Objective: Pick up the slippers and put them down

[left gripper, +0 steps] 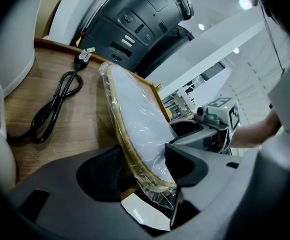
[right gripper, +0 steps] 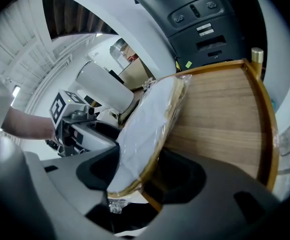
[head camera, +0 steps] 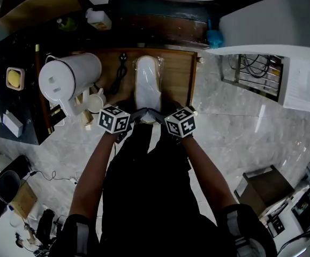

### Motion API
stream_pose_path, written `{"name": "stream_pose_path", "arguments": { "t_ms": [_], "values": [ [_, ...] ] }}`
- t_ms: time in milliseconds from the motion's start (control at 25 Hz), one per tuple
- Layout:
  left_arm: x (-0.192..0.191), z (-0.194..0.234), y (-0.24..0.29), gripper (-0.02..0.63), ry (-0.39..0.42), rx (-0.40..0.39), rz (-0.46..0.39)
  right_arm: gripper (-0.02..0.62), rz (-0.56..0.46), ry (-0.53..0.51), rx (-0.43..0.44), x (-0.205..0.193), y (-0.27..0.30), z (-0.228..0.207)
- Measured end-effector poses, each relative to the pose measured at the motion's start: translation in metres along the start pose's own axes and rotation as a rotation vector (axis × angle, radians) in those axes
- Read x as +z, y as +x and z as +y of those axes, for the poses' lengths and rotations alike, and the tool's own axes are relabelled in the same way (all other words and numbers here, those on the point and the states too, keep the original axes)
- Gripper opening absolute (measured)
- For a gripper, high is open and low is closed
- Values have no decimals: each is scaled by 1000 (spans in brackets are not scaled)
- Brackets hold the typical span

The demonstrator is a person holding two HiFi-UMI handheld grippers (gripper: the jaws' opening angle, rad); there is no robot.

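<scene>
As both arms (head camera: 93, 170) slope down, left gripper (left gripper: 146, 176) and right gripper (right gripper: 134, 181) — adjacent — clamp the slippers (head camera: 146, 84).

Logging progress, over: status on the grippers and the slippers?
Left gripper, right gripper: both shut on wrapped slippers, near end. Slippers on wooden tray. Black cable beside them, not touching.
</scene>
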State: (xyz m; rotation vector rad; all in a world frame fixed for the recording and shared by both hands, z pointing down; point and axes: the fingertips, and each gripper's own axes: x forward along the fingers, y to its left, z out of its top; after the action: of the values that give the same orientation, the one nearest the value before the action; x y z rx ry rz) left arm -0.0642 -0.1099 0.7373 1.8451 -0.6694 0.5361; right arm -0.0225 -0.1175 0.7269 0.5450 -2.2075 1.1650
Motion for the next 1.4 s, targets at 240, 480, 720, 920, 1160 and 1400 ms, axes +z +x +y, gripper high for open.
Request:
{"name": "stream_pose_path", "arguments": {
  "t_ms": [240, 480, 720, 920, 1160, 1400],
  "values": [
    [11, -17, -10, 275, 18, -11, -45, 259, -25, 4, 3, 9, -17, 7],
    [22, -43, -27, 275, 36, -27, -101, 257, -57, 1, 3, 21, -42, 23],
    [28, -63, -47, 275, 69, -39, -169, 256, -88, -39, -21, 32, -62, 44],
    [25, -80, -60, 275, 40, -63, -219, 255, -102, -65, -31, 34, -77, 61],
    [21, -96, -77, 275, 41, -71, -253, 253, -129, -84, -23, 34, -90, 80],
    [38, -118, -99, 275, 52, -79, -333, 253, -196, -97, -13, 45, -109, 97]
  ]
}}
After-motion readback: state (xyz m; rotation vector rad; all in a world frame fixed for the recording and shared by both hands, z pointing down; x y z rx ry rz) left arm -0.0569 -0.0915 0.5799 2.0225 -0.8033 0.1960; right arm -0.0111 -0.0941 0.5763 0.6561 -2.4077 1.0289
